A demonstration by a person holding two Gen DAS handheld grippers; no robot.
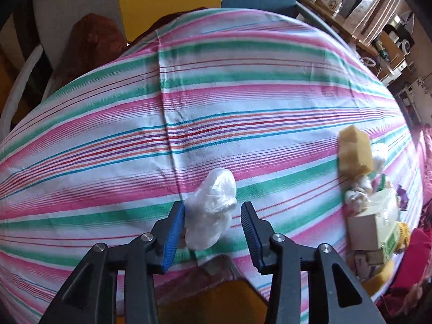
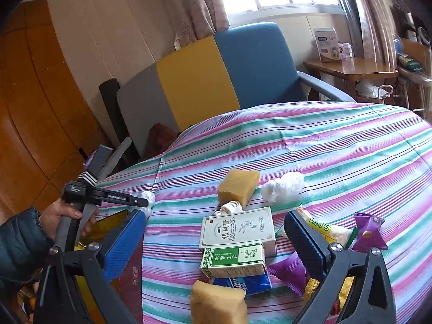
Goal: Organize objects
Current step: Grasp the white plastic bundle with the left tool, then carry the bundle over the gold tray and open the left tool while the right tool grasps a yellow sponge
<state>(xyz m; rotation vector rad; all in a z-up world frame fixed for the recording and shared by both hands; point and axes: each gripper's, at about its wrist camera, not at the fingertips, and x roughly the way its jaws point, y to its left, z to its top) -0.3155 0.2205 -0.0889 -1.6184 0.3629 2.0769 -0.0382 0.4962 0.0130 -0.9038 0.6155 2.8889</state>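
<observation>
In the left wrist view my left gripper (image 1: pixel 212 232) is open, its blue pads on either side of a white crumpled plastic wad (image 1: pixel 212 212) that lies on the striped tablecloth (image 1: pixel 216 102). The left pad touches or nearly touches the wad; the right pad stands apart. In the right wrist view my right gripper (image 2: pixel 216 245) is open and empty, hovering over a white box (image 2: pixel 237 229), a green box (image 2: pixel 233 260) and a blue packet (image 2: pixel 243 282). The left gripper (image 2: pixel 147 203) shows there at the table's left edge beside its wad (image 2: pixel 147 197).
Two yellow sponges (image 2: pixel 237 187) (image 2: pixel 218 303), a second white plastic wad (image 2: pixel 283 186), purple wrappers (image 2: pixel 368 232) and a snack bag (image 2: pixel 324 228) lie on the cloth. An orange-rimmed box (image 2: pixel 108 226) sits at the table's left edge. A blue-and-yellow chair (image 2: pixel 229 73) stands behind.
</observation>
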